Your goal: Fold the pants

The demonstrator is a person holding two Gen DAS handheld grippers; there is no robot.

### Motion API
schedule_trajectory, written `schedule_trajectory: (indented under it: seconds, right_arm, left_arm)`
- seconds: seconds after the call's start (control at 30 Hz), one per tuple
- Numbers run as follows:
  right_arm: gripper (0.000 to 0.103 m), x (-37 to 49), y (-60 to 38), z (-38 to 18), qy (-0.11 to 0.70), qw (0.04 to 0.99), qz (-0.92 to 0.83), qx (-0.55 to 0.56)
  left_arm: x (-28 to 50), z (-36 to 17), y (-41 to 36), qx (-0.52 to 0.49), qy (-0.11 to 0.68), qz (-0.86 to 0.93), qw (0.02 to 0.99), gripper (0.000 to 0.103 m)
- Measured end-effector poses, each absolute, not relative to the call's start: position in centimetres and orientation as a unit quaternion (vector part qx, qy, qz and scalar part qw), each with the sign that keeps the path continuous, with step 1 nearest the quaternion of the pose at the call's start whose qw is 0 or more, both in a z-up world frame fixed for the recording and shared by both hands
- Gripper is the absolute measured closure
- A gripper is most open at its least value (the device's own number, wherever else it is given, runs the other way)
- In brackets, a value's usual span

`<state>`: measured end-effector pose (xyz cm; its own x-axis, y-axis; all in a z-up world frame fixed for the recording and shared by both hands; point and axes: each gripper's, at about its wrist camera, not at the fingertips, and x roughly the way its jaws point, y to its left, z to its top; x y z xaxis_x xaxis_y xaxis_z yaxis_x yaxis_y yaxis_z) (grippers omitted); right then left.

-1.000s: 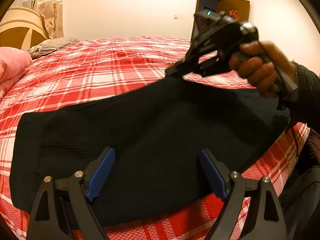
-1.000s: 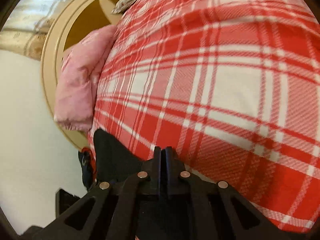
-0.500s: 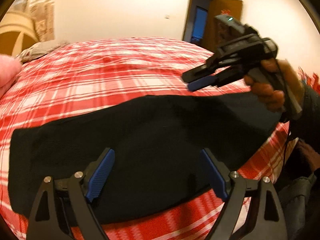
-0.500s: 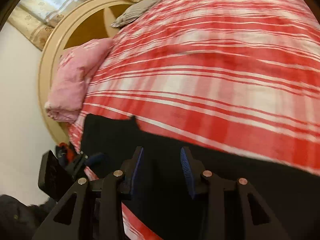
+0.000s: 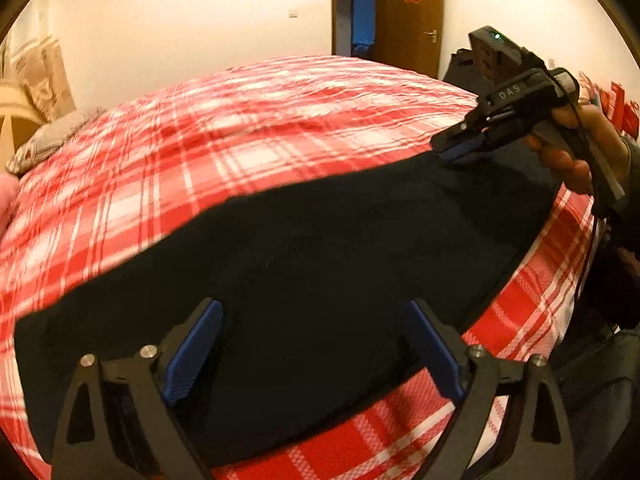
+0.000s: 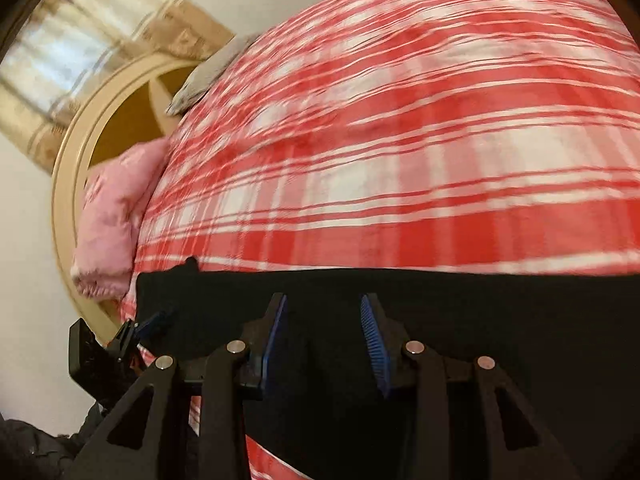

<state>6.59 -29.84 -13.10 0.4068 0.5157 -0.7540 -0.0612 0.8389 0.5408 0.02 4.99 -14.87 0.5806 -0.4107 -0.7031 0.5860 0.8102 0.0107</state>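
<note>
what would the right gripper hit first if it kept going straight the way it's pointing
Most likely the black pants: the open right gripper points low across them, with dark fabric filling the view between and just past its fingers. Beyond lies the red plaid bedspread. Its height above the cloth is unclear.

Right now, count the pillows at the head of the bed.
2. A pink pillow lies against the round headboard at the near corner; a grey patterned pillow lies farther along it. Others may be hidden outside both views.
</note>
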Motion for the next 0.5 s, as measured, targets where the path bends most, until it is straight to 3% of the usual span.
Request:
schedule_trajectory:
  seconds: [0.17,0.37,0.5]
  right_arm:
    - [0.063,5.3,-29.8,-13.3,0.500,0.814,0.198,0.220]
    - [0.063,6.2,-25.8,-12.6,0.492,0.817,0.235,0.188]
    - [0.063,6.4,-24.6,-12.6,0.493,0.816,0.238,0.186]
  left_arm:
    - [0.6,-15.3,6.0,0.134,0.376,-0.257,0.880,0.008]
    - [2.0,-14.4,16.8,0.070,0.387,-0.101,0.914,0.009]
    - [3.5,-14.5,22.8,0.045,0.391,-0.004,0.919,0.023]
